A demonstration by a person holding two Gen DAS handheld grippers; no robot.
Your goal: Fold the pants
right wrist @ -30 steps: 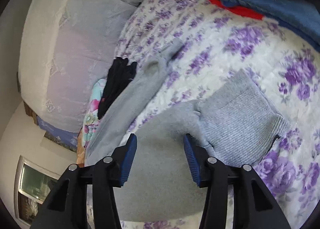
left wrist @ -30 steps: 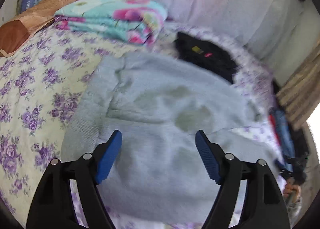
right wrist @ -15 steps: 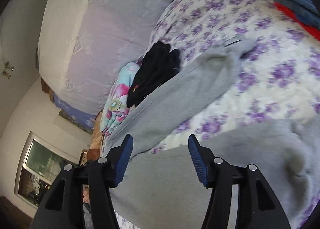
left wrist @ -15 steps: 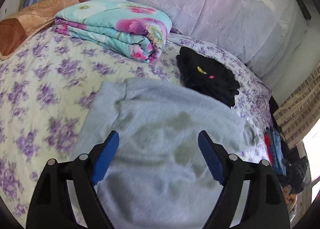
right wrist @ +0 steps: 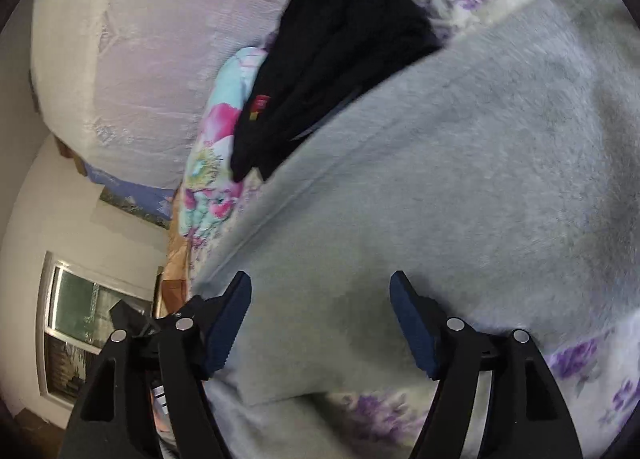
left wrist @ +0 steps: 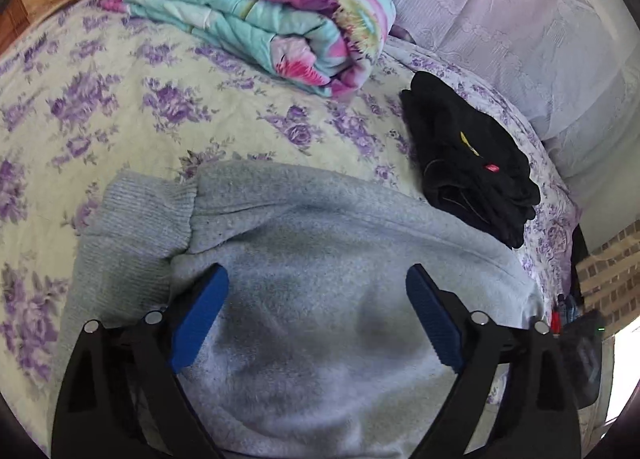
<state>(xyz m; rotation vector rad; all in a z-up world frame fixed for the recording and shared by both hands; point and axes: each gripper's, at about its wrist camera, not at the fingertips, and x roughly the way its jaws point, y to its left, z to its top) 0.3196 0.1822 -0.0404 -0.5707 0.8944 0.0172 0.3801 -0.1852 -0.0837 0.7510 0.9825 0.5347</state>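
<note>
Grey fleece pants [left wrist: 320,259] lie spread on the floral bedspread [left wrist: 120,107], their ribbed cuff [left wrist: 140,211] at the left in the left wrist view. Just above the fabric hovers my left gripper [left wrist: 316,315], its jaws opening, blue pads apart and nothing pinched between them. In the right wrist view the same grey pants [right wrist: 440,179] fill most of the frame. My right gripper [right wrist: 320,323] hangs over them with its jaws opening too; cloth lies beneath the gap, and the pads do not press on it.
A folded turquoise and pink floral blanket [left wrist: 256,11] lies at the head of the bed. A folded black garment [left wrist: 468,163] sits just beyond the pants, also black garment [right wrist: 340,51]. A lilac padded headboard [left wrist: 520,19] stands behind; a window [right wrist: 80,323] shows at left.
Both grippers' pads have spread wider. The left gripper slid along the pants toward the cuffed end and the blanket. The right gripper swept across the bed from the ribbed end toward the black garment.
</note>
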